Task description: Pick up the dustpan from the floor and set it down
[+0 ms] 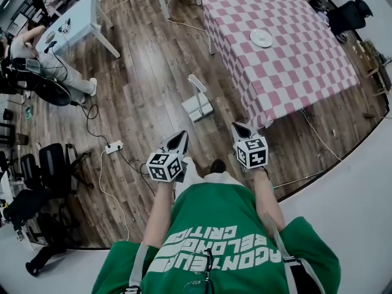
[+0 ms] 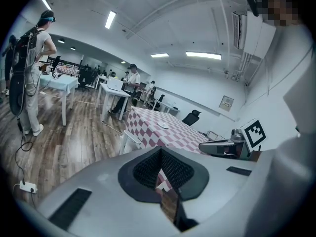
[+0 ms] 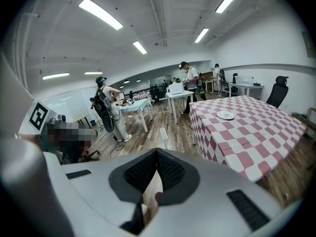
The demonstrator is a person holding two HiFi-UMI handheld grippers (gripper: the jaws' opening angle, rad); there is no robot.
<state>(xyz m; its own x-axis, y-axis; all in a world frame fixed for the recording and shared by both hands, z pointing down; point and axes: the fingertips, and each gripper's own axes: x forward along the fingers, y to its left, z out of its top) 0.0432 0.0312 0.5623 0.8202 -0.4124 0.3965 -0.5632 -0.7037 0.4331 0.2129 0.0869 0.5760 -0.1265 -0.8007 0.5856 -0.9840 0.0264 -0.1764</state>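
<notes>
The white dustpan (image 1: 197, 100) stands on the wooden floor with its long handle upright, just left of the checked table's near corner. In the right gripper view the dustpan (image 3: 164, 134) shows small, well ahead of the jaws. My left gripper (image 1: 179, 138) and right gripper (image 1: 240, 128) are held side by side in front of my body, pointing toward it and well short of it. Both are shut with nothing between the jaws, as the left gripper (image 2: 160, 152) and right gripper (image 3: 157, 152) show up close.
A table with a pink-and-white checked cloth (image 1: 294, 72) carries a white plate (image 1: 261, 38) at the right. A power strip with cables (image 1: 114, 146) lies on the floor at the left, near black office chairs (image 1: 52, 164). A person (image 1: 43, 63) is beside a white table (image 1: 73, 20).
</notes>
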